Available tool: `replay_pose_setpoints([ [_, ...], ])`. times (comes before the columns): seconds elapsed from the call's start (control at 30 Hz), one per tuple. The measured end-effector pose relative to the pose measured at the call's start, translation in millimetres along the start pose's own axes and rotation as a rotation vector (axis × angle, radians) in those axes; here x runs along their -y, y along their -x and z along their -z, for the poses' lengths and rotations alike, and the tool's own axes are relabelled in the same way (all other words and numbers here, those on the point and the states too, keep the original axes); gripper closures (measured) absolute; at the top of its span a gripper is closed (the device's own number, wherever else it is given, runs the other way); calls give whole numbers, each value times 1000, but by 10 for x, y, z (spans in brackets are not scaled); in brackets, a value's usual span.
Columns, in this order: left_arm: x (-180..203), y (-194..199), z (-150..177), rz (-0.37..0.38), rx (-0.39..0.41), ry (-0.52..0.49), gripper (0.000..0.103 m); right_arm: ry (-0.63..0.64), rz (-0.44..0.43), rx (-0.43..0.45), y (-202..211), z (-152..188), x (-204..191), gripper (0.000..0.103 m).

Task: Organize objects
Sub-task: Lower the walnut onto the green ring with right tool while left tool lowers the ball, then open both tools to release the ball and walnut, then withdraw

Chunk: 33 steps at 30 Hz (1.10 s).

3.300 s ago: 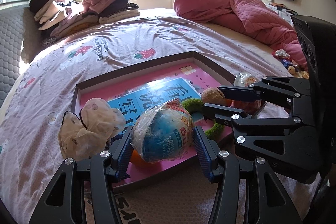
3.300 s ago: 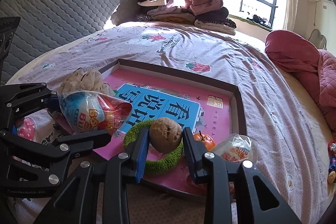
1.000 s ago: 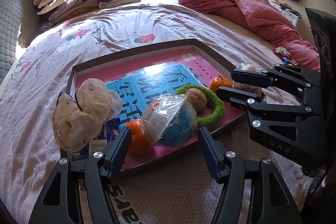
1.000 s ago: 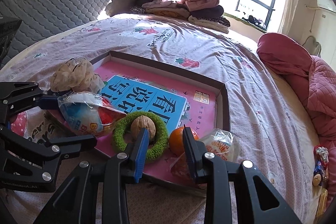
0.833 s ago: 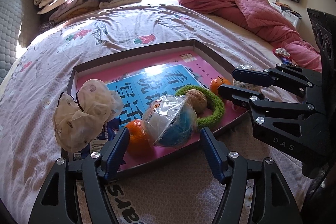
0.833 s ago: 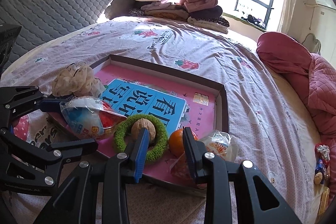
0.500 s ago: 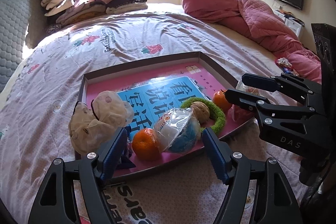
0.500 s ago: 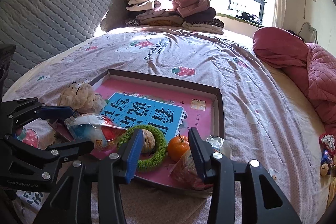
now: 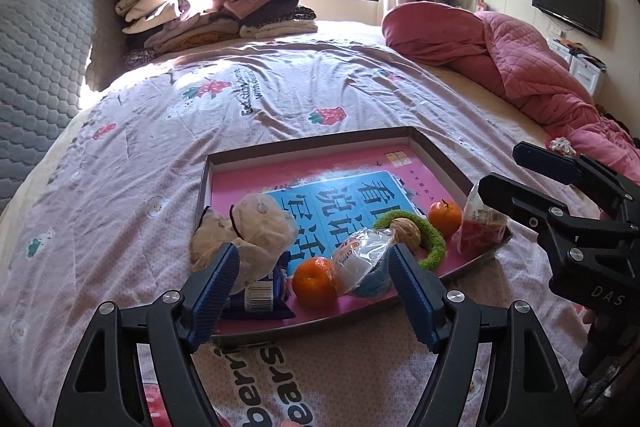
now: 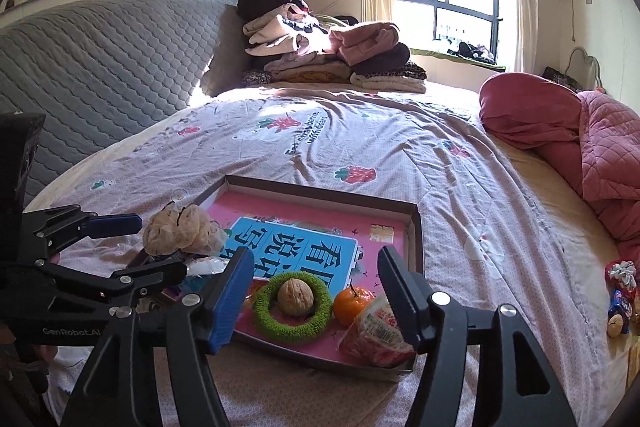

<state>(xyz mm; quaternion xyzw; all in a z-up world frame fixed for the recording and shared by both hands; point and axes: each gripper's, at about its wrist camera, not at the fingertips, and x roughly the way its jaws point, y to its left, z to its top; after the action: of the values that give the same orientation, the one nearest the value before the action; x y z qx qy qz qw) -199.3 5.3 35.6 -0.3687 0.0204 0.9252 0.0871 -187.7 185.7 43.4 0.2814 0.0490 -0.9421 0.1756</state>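
Note:
A shallow box lid [image 9: 438, 155] [image 10: 416, 227] with a pink and blue bottom lies on the bed. In it are a walnut [image 10: 295, 293] inside a green ring [image 10: 294, 325], two oranges [image 9: 316, 281] [image 10: 353, 303], a wrapped blue ball [image 9: 366, 261], a red snack bag [image 10: 376, 335], a beige plush [image 9: 250, 231] and a dark packet [image 9: 260, 297]. My left gripper [image 9: 314, 297] is open and empty, held back from the lid's near edge. My right gripper [image 10: 316, 297] is open and empty, also back from the lid.
The bed has a pink strawberry sheet [image 9: 240, 99]. Folded clothes [image 10: 324, 55] are stacked at the headboard. A red quilt [image 9: 520, 67] lies along the right side. Small toys [image 10: 618, 297] sit at the bed's right edge.
Both grippers let go of their items in the lid, the wrapped ball and the walnut, opened wide, and pulled back and up from the lid.

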Motion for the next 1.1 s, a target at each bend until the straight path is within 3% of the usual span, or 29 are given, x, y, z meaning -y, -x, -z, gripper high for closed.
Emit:
replay_pose_setpoints([
  [0.23,53,216,-28,-31,39,-13,25,-15,8,33,179,-78,-14,37],
  [0.67,-7,510,5,-106,81,49,25,-21,12,74,503,-97,-76,30],
  [1.1,35,737,254,-151,98,51,25,-30,33,101,738,14,-155,30],
])
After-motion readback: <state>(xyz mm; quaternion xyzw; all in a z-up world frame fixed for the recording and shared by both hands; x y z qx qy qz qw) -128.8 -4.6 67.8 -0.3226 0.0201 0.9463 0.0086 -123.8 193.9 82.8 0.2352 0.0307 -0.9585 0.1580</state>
